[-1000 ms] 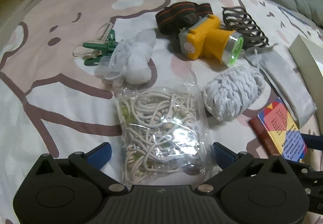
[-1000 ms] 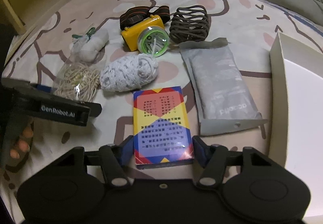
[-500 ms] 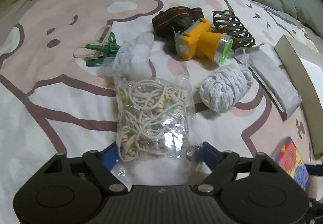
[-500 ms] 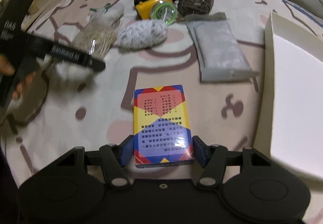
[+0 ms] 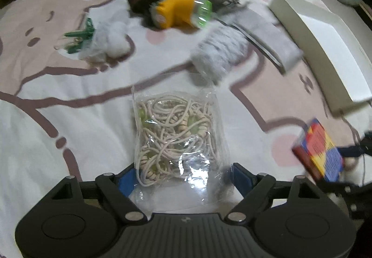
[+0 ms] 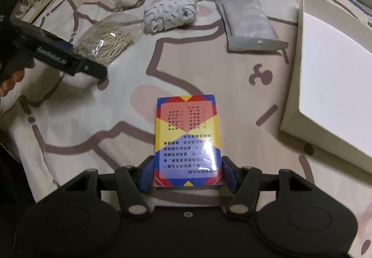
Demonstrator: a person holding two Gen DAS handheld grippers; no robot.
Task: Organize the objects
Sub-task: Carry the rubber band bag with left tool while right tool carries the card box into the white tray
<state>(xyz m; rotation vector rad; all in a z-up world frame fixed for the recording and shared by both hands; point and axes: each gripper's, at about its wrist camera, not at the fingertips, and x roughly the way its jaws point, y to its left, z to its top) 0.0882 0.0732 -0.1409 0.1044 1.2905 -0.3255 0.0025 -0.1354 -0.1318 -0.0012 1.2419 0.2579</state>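
Left claw [image 5: 182, 175]: closed on the near edge of the clear bag of cord [image 5: 177, 139], which a second ago lay flat among the clutter and is now drawn toward the bed's near edge.

Right claw [image 6: 187, 174]: clamped on the colourful card box [image 6: 187, 139], since lifted clear of the bed [image 6: 93, 118].

White box [image 6: 334, 67], right edge: likely destination for both.

The left hand-held gripper [image 5: 181, 176] is matte black, with two round discs on its body, silver screws at the linkage pivots and blue pads [image 5: 126, 179] on its fingers. The right hand-held gripper [image 6: 187, 173] has the same build. Seen from the right wrist, the left one shows white lettering along its side, and bare fingertips [image 6: 10, 80] show beneath it.
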